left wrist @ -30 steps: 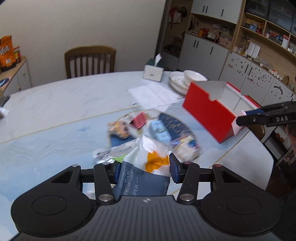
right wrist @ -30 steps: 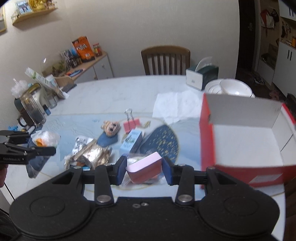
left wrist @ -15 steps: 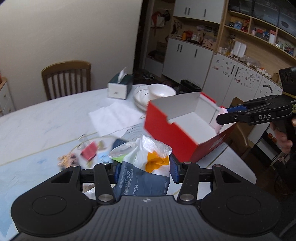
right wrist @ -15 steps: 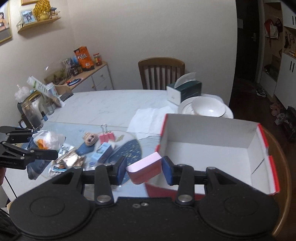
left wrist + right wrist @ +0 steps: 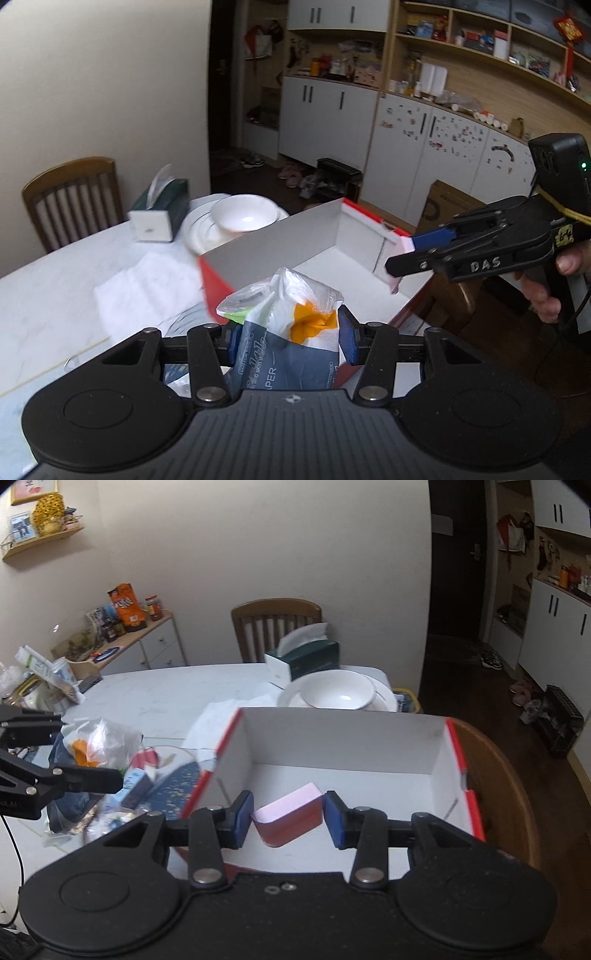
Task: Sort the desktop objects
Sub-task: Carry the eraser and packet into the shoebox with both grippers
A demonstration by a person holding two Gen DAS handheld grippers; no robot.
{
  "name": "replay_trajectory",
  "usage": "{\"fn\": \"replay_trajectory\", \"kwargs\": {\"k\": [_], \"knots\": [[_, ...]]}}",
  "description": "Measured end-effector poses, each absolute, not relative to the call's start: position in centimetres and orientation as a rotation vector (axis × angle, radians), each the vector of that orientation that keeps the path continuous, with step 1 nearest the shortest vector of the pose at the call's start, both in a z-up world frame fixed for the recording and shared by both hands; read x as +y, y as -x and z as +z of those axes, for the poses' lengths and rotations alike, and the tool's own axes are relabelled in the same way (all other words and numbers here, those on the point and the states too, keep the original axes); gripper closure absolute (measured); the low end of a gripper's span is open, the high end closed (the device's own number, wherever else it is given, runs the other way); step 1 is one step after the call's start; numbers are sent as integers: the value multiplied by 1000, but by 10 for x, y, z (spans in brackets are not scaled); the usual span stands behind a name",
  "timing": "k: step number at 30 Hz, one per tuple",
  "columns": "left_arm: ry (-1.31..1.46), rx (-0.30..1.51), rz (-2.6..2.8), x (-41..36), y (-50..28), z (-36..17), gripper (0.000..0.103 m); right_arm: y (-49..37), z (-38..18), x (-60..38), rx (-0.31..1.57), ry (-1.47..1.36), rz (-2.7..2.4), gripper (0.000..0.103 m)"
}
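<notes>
The left tool (image 5: 288,338) hides the lower part of the tissue pack (image 5: 284,354) it grips, cutting its print to a few letters. The box (image 5: 332,738) has its near wall behind the right tool (image 5: 288,818), and its red side smears with blur in the left view. The clutter (image 5: 147,775) on the tabletop (image 5: 177,690) is blurred and partly covered. The shelf items (image 5: 461,33) are too small to tell.

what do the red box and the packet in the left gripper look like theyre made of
Red box: looks like cardboard, glossy red outside, matte white inside, with folded flat walls. Packet: thin soft plastic film, printed dark blue below and crinkly, clear and shiny at the top; it appears to hold tissues.
</notes>
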State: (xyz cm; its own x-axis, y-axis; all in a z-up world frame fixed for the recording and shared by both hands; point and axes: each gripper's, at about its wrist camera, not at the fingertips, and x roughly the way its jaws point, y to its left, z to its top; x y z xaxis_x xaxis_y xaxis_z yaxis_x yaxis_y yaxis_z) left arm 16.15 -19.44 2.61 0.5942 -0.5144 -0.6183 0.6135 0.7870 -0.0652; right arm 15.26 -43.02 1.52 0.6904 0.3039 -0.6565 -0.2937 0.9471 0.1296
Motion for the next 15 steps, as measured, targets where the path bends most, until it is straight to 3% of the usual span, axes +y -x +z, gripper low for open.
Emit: {"fn": "replay_trajectory", "kwargs": {"k": [15], "knots": [[-261,708,-713,-273,-214,-3,55,-180,-21,-454,786,12,266,62]]}}
